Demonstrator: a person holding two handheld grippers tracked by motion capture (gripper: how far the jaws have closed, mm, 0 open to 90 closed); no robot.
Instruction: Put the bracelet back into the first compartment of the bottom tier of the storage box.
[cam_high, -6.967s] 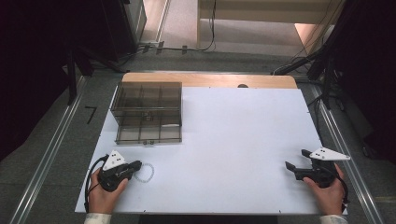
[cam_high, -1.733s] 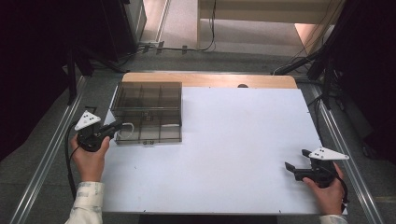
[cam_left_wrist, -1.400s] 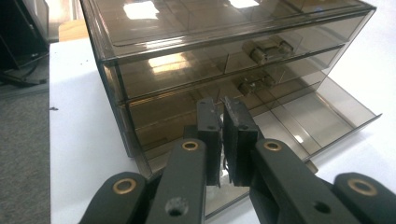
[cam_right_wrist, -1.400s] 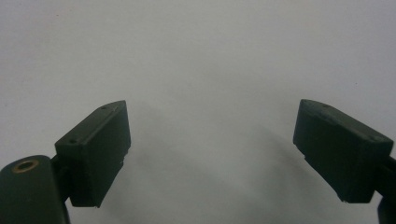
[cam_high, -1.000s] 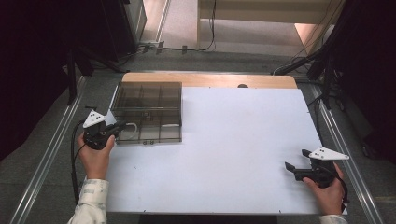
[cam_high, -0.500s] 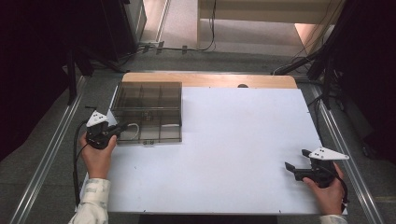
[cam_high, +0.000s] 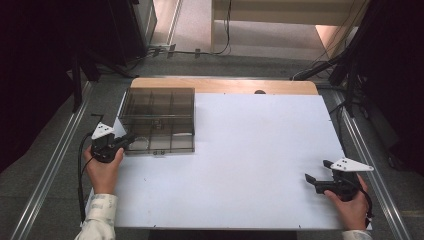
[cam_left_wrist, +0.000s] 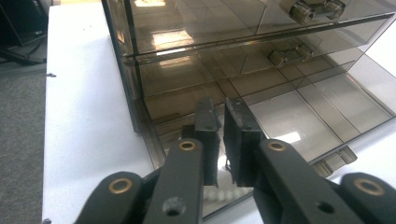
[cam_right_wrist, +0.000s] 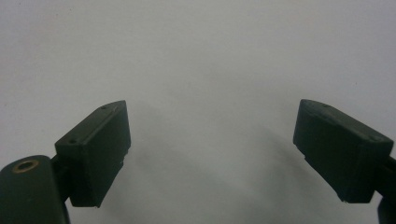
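Observation:
A smoky transparent compartment box (cam_high: 157, 120) sits open at the back left of the white board (cam_high: 250, 150). My left gripper (cam_high: 129, 141) reaches into its front-left compartment. In the left gripper view the box (cam_left_wrist: 233, 70) is close ahead and the left gripper (cam_left_wrist: 223, 105) has its jaws a narrow slit apart. They have just been opening slightly, with a white ribbed cord (cam_left_wrist: 219, 193) at their base. From above, this white cord loop (cam_high: 141, 141) lies in that compartment. My right gripper (cam_high: 317, 171) rests at the board's front right. Its jaws (cam_right_wrist: 212, 140) are wide apart over bare white surface.
Two metal-looking clasps (cam_left_wrist: 289, 56) show on the box wall. A wooden strip (cam_high: 225, 85) borders the board at the back. Metal rails (cam_high: 50, 170) run along both sides, and dark stands and cables lie beyond the table.
Since seven seconds ago my left gripper has gone from the board's front left, by the white loop, to the box, where the loop now lies. Over the last second it barely shifted. The right gripper stayed still.

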